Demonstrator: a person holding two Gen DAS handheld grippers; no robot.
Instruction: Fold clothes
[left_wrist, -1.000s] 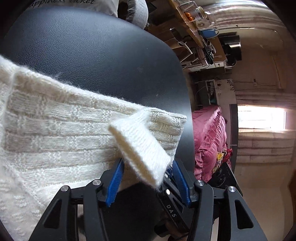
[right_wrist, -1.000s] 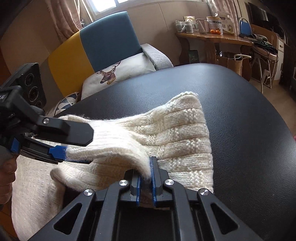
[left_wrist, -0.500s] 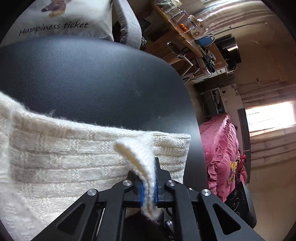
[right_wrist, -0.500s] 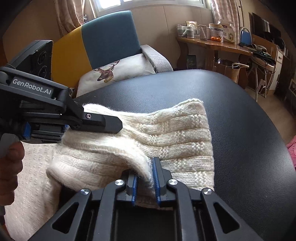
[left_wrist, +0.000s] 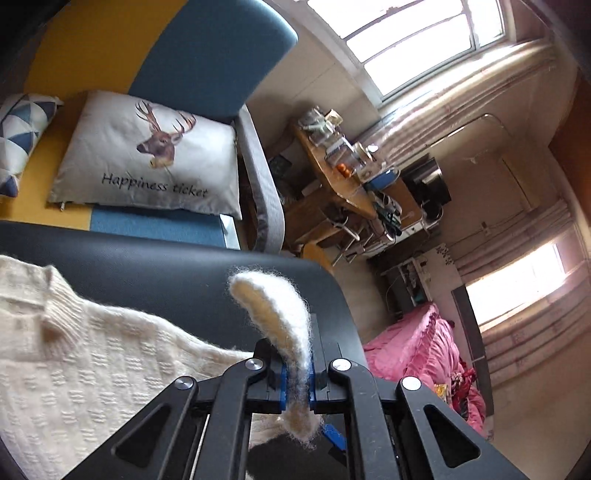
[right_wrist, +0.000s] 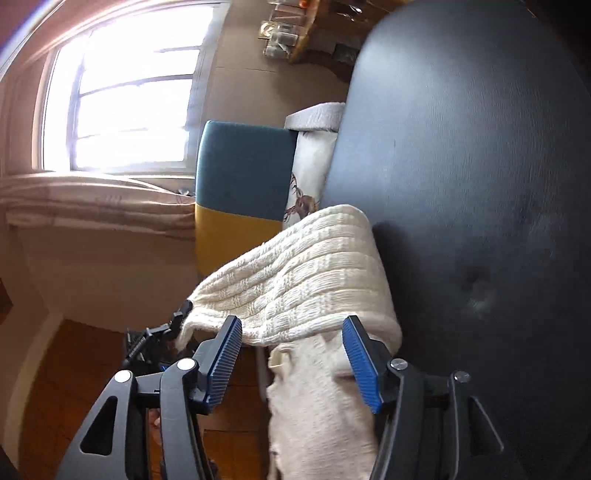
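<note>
A cream knitted sweater (left_wrist: 85, 365) lies on a black leather-like table (left_wrist: 166, 273). My left gripper (left_wrist: 297, 384) is shut on a fold of the sweater's ribbed edge, and a fuzzy flap (left_wrist: 273, 306) sticks up above the blue pads. In the right wrist view the sweater's ribbed band (right_wrist: 306, 280) hangs lifted over the table (right_wrist: 480, 184), held at its far corner by the other gripper (right_wrist: 177, 325). My right gripper (right_wrist: 291, 354) is open, its blue pads (right_wrist: 360, 363) standing on either side of the band, which hangs just beyond them.
A blue and yellow sofa (left_wrist: 207, 66) with a deer-print cushion (left_wrist: 147, 162) stands behind the table. Further off are a wooden desk (left_wrist: 332, 177) with clutter and a pink bed (left_wrist: 417, 350). The table's edge (left_wrist: 343, 302) curves close to my left gripper.
The left gripper shut on the sweater's edge, then lifted it off the table. The right gripper let go of the sweater, opened wide and rolled sideways.
</note>
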